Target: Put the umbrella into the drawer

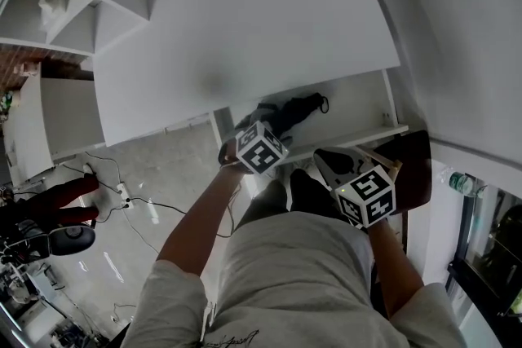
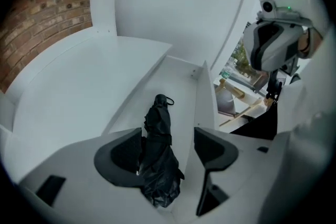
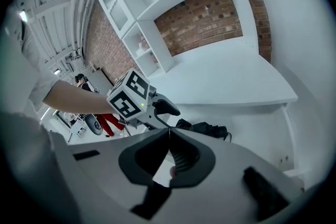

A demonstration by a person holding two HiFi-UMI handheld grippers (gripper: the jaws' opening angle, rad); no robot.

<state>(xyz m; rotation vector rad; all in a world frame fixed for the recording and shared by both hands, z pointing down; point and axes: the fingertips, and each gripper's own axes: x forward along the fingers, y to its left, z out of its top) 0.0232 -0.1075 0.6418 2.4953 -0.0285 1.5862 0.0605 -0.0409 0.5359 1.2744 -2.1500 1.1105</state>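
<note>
A folded black umbrella [image 1: 289,112] lies in the open white drawer [image 1: 359,106] under the white desk top [image 1: 245,20]. In the left gripper view the umbrella [image 2: 157,155] rests on the drawer floor [image 2: 181,86], strap end pointing away. My left gripper [image 2: 168,152] stands open around its near end, the fabric close against the left pad and apart from the right one. My right gripper [image 3: 169,131] is shut on nothing, held back from the drawer to the right of the left one, with the umbrella [image 3: 205,128] beyond it.
The drawer's side wall [image 2: 202,107] runs along the right of the umbrella. White shelving [image 1: 57,4] stands at the left. Cables and a power strip [image 1: 122,191] lie on the floor. A dark chair [image 1: 408,167] sits by my right gripper. A brick wall [image 3: 199,18] is behind the desk.
</note>
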